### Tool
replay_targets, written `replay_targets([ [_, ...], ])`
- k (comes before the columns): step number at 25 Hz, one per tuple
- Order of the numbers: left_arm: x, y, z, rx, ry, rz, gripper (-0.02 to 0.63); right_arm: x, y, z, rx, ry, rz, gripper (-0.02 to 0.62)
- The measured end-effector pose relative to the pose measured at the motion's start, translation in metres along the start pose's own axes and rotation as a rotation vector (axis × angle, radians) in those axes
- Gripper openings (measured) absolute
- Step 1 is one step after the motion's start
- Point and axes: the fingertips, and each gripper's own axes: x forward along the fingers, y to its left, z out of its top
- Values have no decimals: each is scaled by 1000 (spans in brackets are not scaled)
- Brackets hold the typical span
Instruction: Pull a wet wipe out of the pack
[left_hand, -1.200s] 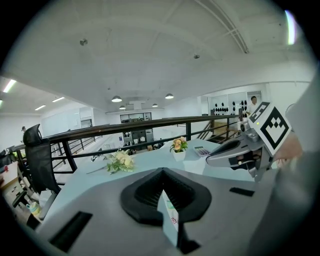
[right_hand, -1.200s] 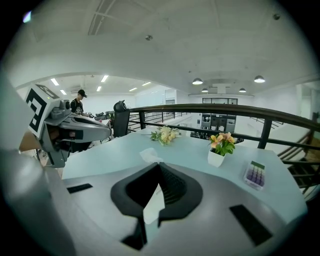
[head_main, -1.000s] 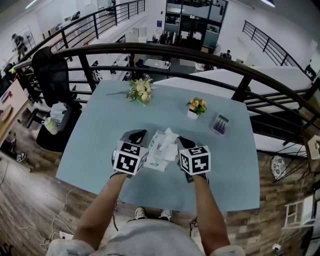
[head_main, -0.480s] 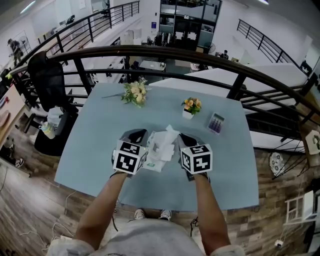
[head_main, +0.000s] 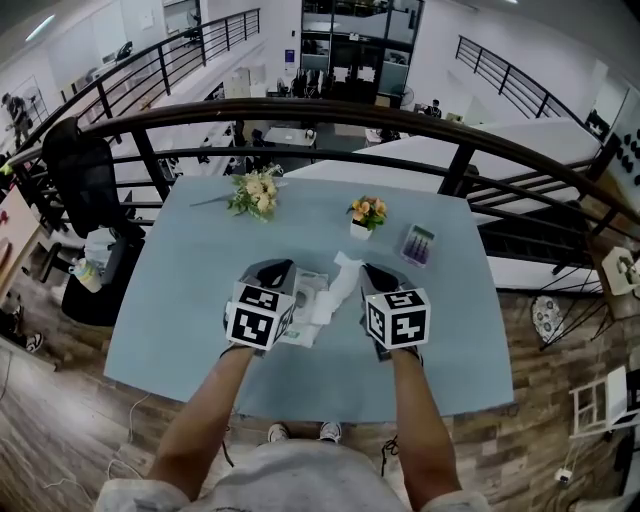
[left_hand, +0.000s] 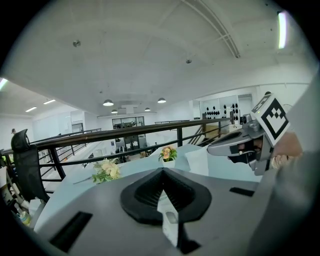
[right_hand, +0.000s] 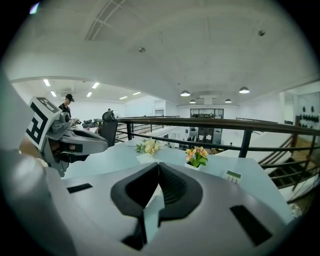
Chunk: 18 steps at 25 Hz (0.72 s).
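Note:
The wet wipe pack (head_main: 299, 314) is white and green and hangs just above the pale blue table (head_main: 190, 270). My left gripper (head_main: 270, 266) is shut on the pack's left edge, and a pale strip of that edge shows between its jaws (left_hand: 168, 216). A white wet wipe (head_main: 337, 284) stretches from the pack's opening up to my right gripper (head_main: 376, 270), which is shut on it. The wipe's corner sits pinched in the right gripper view (right_hand: 152, 209). Each gripper appears in the other's view: the right gripper (left_hand: 239, 145) and the left gripper (right_hand: 76, 140).
On the table's far half lie a pale flower bouquet (head_main: 252, 192), a small pot of orange flowers (head_main: 366, 213) and a calculator (head_main: 418, 243). A dark curved railing (head_main: 330, 108) runs behind the table. A black chair (head_main: 80, 165) stands off the left edge.
The right gripper has risen and drawn away to the right, so the wipe that was bunched over the pack now stretches out as a strip. The left gripper still holds the pack.

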Motion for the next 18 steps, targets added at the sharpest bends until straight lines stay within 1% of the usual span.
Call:
replay_targets([
  [6,8,-9,14,5,-23,-20,-6,-13,-19,6,13,-26,-42,6],
  [12,15,-19,21,13,-34,-46,-6,-28,-37,14,29,-61,-88,6],
  [18,16,-22,32,12,-55,-57,-6,-38,-46,24,28,-89,-118,6],
])
